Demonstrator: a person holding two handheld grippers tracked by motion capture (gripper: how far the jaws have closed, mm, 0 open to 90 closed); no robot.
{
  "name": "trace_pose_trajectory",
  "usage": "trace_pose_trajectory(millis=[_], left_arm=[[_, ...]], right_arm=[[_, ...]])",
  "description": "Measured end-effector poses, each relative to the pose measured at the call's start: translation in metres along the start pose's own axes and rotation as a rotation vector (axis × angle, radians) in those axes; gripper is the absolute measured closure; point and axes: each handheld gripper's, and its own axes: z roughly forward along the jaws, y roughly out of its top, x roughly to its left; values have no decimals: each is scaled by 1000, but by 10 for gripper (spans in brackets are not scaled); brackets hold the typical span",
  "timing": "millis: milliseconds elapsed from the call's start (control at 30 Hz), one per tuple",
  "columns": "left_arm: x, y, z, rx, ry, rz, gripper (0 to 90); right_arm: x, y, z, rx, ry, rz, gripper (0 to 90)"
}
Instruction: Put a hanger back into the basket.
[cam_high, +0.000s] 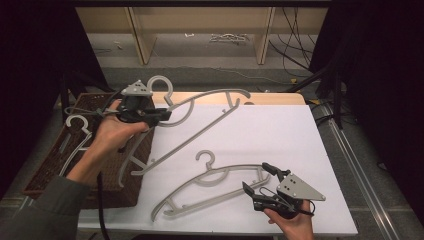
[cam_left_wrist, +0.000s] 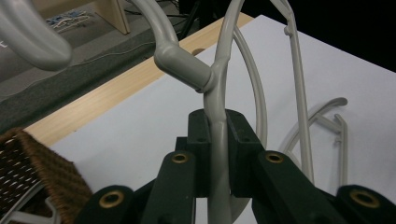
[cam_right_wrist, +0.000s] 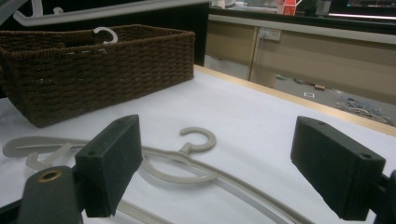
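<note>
One grey hanger clamped in left gripper, right gripper agape

No legible text, labels or numbers (anywhere), no brands

High view looks down over the table; gripper views sit low (close), sharing it

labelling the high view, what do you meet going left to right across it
wicker basket → left claw shut on the lifted hanger → flat hanger on the white table → open right claw
</note>
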Motion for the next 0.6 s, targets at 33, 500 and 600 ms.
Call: trace_pose_trajectory(millis=[33, 500, 600], left_arm=[[0, 0, 0, 0, 0, 0, 818], [73, -32, -45, -46, 217, -39, 818], [86, -41, -49, -72, 243, -65, 818]], right_arm=[[0, 0, 0, 0, 0, 0, 175], [0, 0, 0, 0, -8, -2, 176], [-1, 0, 1, -5, -11, -19, 175]])
